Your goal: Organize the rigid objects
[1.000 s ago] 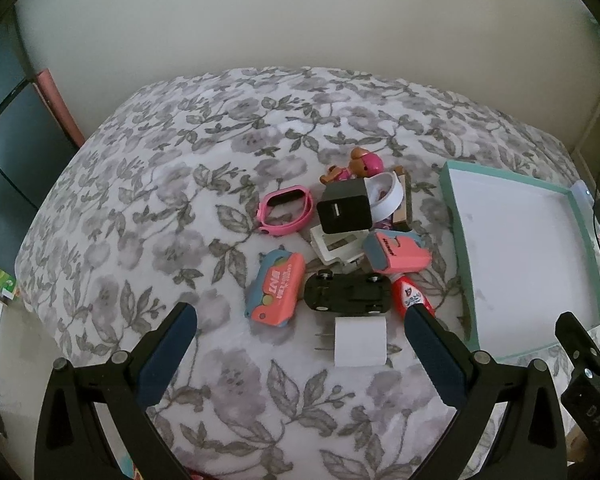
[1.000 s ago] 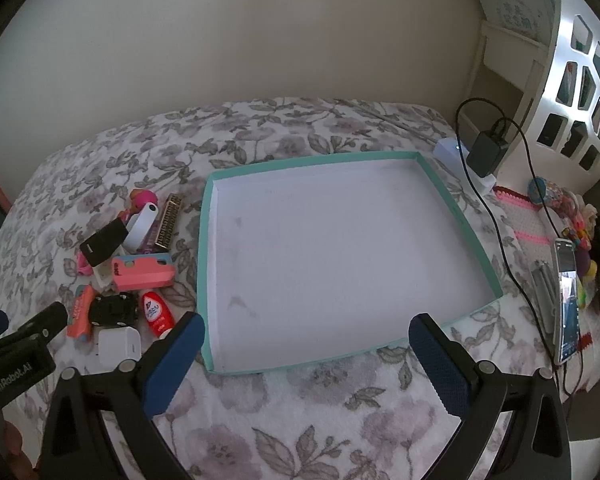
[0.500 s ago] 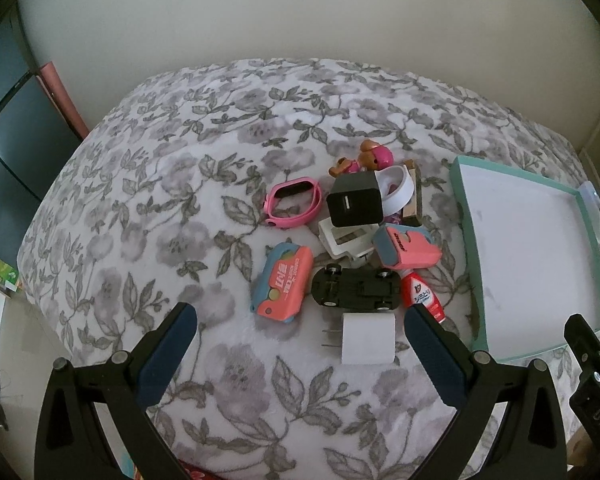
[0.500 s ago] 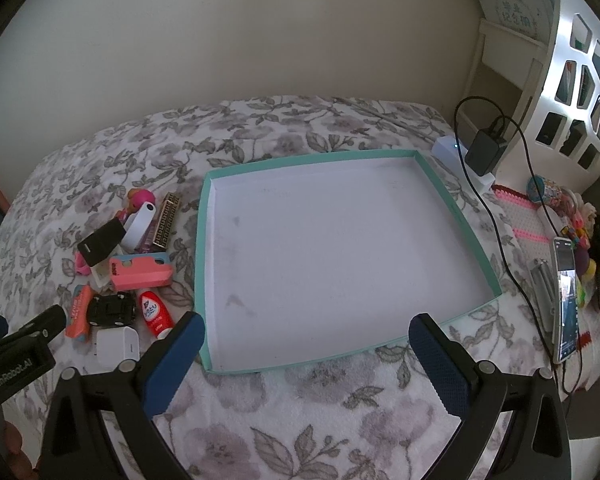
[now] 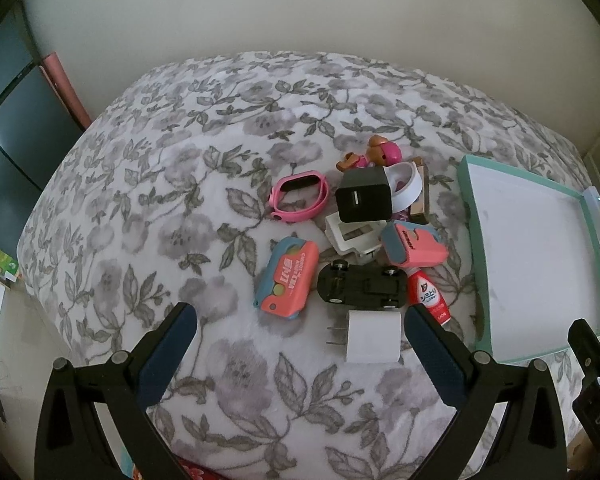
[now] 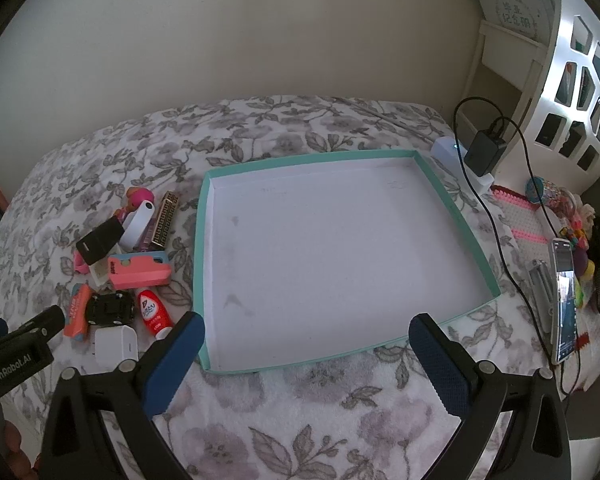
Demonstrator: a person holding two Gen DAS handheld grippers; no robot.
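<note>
A pile of small items lies on the floral blanket: a white charger cube, a black toy car, a coral case, a pink watch band, a black cube, a pink phone case and a red bottle. My left gripper hangs open just short of the white charger, holding nothing. The teal-rimmed white tray lies to the right of the pile. Over the tray's near edge, my right gripper is open and holds nothing.
A pink figurine and a patterned bar sit at the pile's far side. Right of the tray are a black adapter with cable, a phone and small toys. A wall runs behind the bed.
The left wrist view has drifted a little, so the pile sits slightly further right and lower in it. The right view barely shifted. Both grippers stayed open.
</note>
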